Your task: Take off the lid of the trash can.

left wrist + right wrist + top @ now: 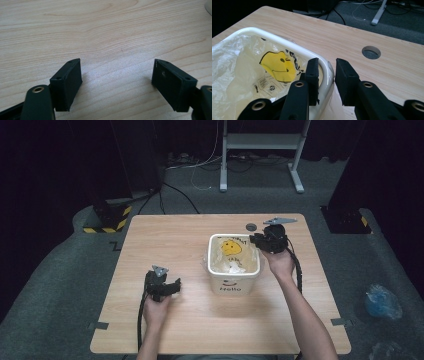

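Tabletop holds white bin (287, 47); right tongs (327, 75) straddle its rim.

Wooden table (200, 330) with round cable hole (251, 226). White metal stand (260, 142) behind. Blue plastic bag (382, 301) on grey carpet.

A white bin (234, 282) stands upright (lined with a smiley-printed plastic bag (231, 251)) nearer the table's (165, 240) right edge.

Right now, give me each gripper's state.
Left gripper: open, nothing between its jaws.
Right gripper: jaws straddling the white bin's rim; grip cannot be told.
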